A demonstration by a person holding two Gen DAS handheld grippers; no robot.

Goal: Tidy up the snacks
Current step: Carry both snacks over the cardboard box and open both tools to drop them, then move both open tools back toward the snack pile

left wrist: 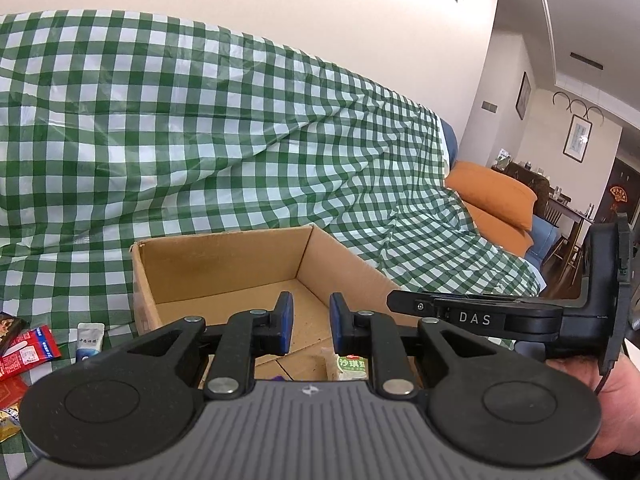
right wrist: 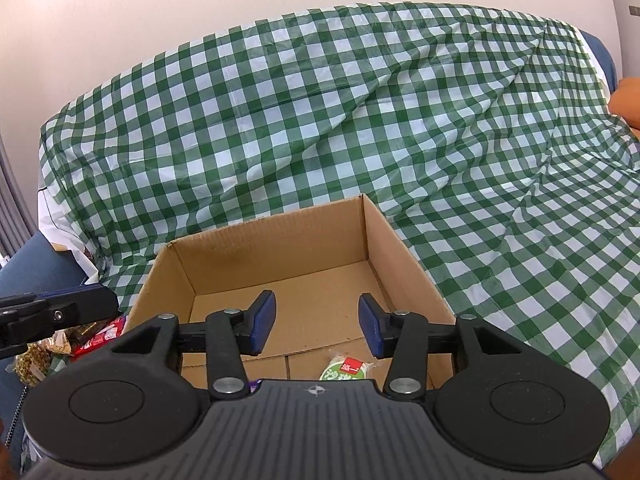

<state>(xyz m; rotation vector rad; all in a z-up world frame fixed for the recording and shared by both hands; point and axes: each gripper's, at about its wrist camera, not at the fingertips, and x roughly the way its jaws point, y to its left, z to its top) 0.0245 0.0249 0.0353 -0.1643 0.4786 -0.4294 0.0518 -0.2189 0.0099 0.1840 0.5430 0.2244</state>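
Both grippers are being held over the open cardboard box (right wrist: 280, 264), which is resting on a surface draped in a green checked cloth (right wrist: 400, 140). The right gripper (right wrist: 317, 326) is being held with its jaws parted and nothing between them; a green-labelled snack packet (right wrist: 347, 369) is lying on the box floor just below them, near the front edge. The left gripper (left wrist: 311, 324) is being held with its jaws set narrowly apart and likewise empty, above the same packet (left wrist: 351, 363). More snacks are still waiting outside the box: red packets (left wrist: 28, 346) and a small white-and-blue packet (left wrist: 90, 340) are lying on the cloth to the left of the box.

Several risks are being judged from here. The two grippers are being kept very close together, the right gripper's body (left wrist: 500, 314) lying just beside the left one, so a collision is likely if either is swung sideways without being lifted first. The box wall is thin and light, so the box is likely to be dragged or tipped if a finger is caught on its rim while a gripper is being withdrawn. The cloth is loose and creased, so it may be bunched up or pulled along with a flat packet during the next pick. The remaining packets are looking thin and slippery, so a shallow pinch may let one slide out over the cloth instead of the box.
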